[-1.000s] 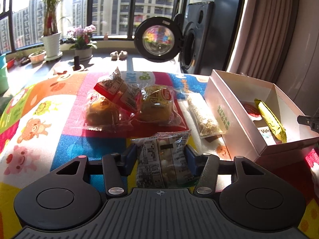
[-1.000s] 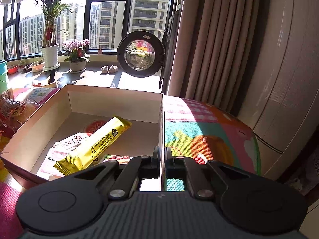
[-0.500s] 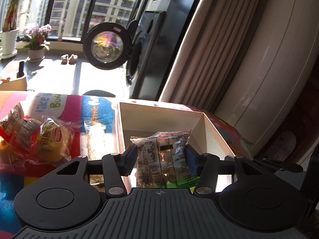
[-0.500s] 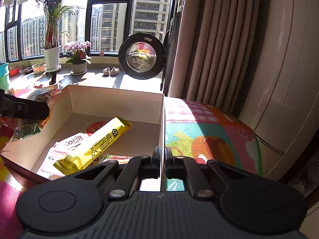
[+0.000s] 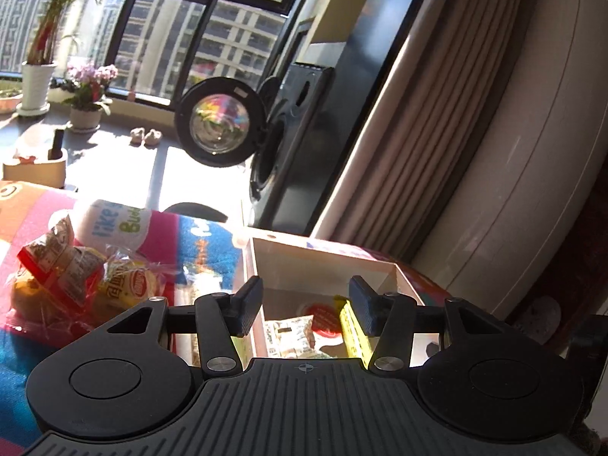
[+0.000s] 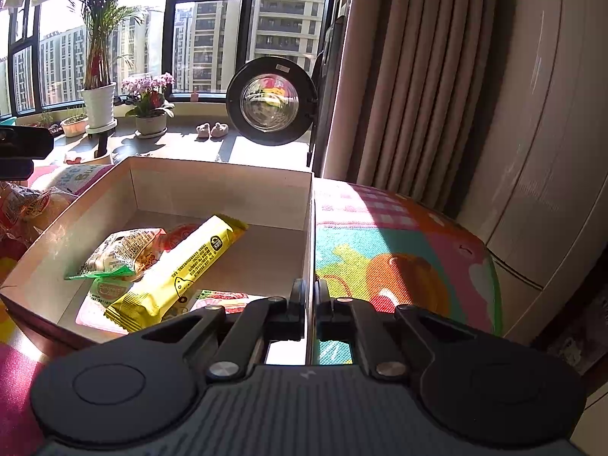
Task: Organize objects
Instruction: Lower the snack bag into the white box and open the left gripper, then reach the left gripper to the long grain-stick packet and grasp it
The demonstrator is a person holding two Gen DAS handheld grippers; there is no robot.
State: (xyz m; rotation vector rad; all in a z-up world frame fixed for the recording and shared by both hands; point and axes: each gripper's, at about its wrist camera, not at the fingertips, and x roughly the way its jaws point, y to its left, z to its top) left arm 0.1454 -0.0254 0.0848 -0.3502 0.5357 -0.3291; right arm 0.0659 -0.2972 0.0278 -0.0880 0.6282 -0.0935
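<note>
— Cardboard box [image 6: 212, 186]: what lies inside?
— A yellow bar [image 6: 182, 266], with the nut packet [image 6: 117, 252] just beside it on its left.
— And the left gripper [image 5: 306, 306]?
— Spread wide and empty above the box.
— The right gripper [image 6: 309, 304]?
— Clamped on the box's right wall; more wrapped snacks [image 5: 79, 277] sit outside on the colourful mat [image 6: 399, 250].

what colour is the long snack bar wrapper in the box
Bright yellow with small black print; the long snack bar wrapper shows best in the right wrist view, lying diagonally in the cardboard box.
</note>
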